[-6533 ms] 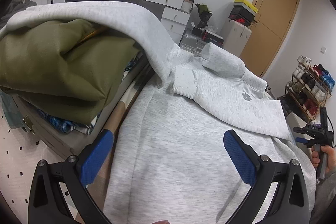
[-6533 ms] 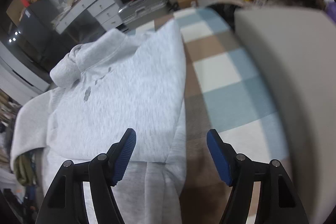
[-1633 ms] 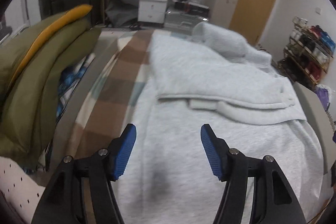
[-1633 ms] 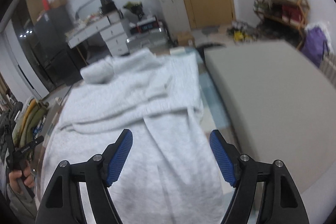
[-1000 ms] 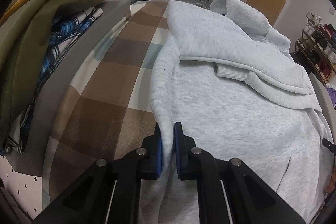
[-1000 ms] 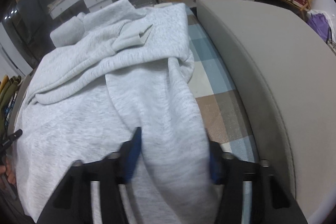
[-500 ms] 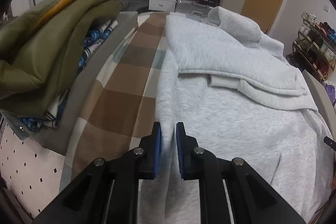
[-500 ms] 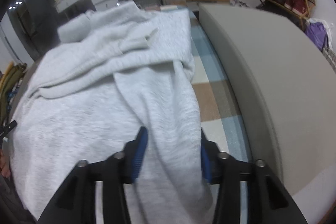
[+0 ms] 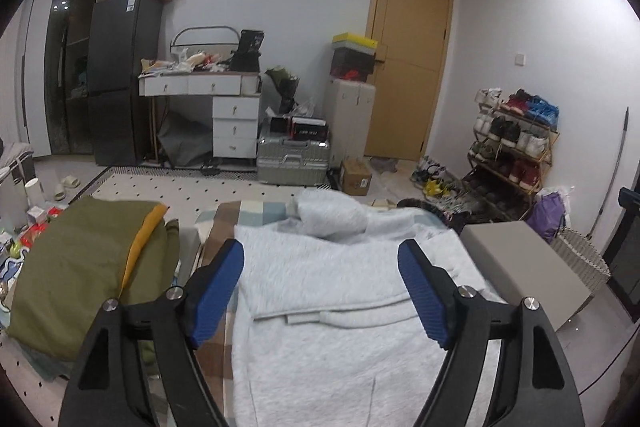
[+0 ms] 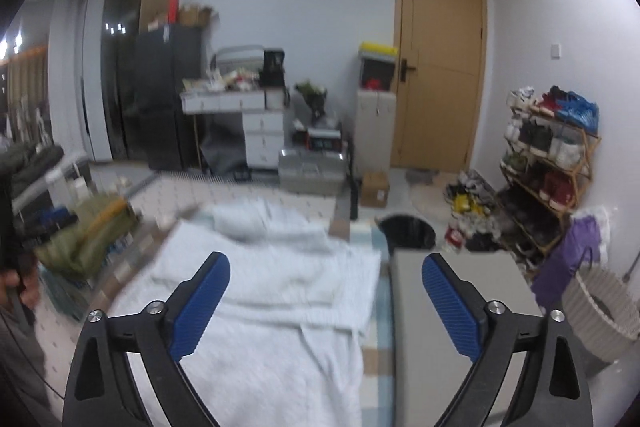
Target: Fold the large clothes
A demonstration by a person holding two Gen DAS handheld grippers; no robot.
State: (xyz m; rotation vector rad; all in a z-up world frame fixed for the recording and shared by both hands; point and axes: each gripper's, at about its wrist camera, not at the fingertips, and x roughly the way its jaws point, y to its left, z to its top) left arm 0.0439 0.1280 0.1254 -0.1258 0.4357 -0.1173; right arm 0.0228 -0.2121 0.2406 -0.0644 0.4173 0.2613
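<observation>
A light grey sweatshirt (image 9: 340, 291) lies flat on the checked cover, its sleeves folded across the chest and its hood toward the room's far side. My left gripper (image 9: 320, 291) hangs high above the garment's lower part; its blue-padded jaws are opening and hold nothing. In the right wrist view the same sweatshirt (image 10: 272, 291) spreads below my right gripper (image 10: 326, 301), whose jaws are also opening wide with nothing between them. The hand holding the left gripper (image 10: 16, 283) shows at that view's left edge.
An olive and yellow pile of clothes (image 9: 80, 267) sits left of the sweatshirt. A grey cushion block (image 9: 520, 267) lies to its right. Beyond are a suitcase (image 9: 292, 159), white drawers (image 9: 234, 125), a shoe rack (image 9: 512, 147), a black bin (image 10: 408, 233) and a woven basket (image 10: 600, 311).
Both grippers let go of the sweatshirt's lower edge, opened wide and rose well above the bed. The views now look across the room instead of down at the fabric.
</observation>
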